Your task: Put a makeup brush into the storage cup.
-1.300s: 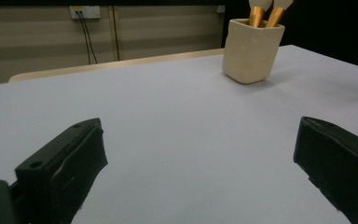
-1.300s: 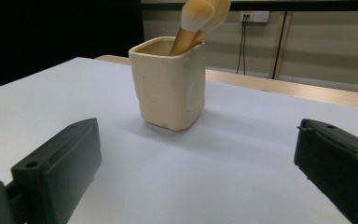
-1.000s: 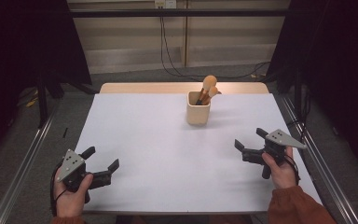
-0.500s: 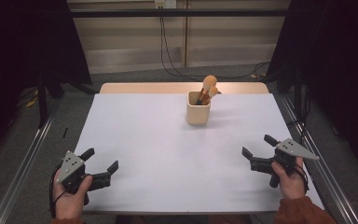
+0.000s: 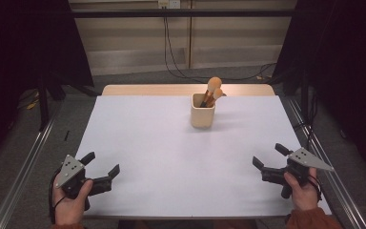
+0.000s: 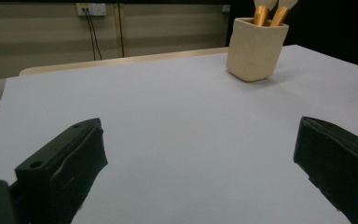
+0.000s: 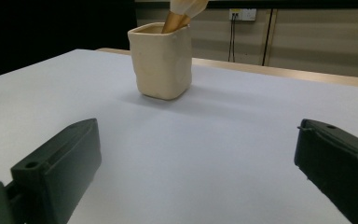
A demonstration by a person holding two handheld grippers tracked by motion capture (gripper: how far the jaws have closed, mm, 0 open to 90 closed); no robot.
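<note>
Brushes (image 5: 213, 90) are standing in a cup (image 5: 203, 110), which is sitting on the white sheet (image 5: 181, 157) at about twelve o'clock from the table's middle, toward the far edge. Two brushes are showing above the rim in the high view, both leaning toward one o'clock, the taller one carrying a rounded pale head. Their gold-coloured ferrules are poking out of the cup (image 6: 256, 49) at one o'clock in the left gripper view, and the same cup (image 7: 161, 59) is sitting at eleven o'clock in the right gripper view, throwing a soft shadow on the sheet.

Left gripper (image 5: 101, 164) is resting low at seven o'clock on the table, near the front-left corner of the sheet, held in the person's left hand (image 5: 69, 202). Its jaws are standing wide apart with nothing between them but bare sheet, as the left gripper view makes plain.

Right gripper (image 5: 269, 157) is sitting at five o'clock, near the front-right corner, held in the right hand (image 5: 301, 188), with its grey plate pointing toward three o'clock. Its jaws are likewise spread wide and gripping nothing; the right gripper view is showing only the sheet between them.

Both grippers are well apart from the cup and from each other. A tan table (image 5: 162, 89) edge is showing beyond the sheet at twelve o'clock, and cables are hanging down the wall behind it.
</note>
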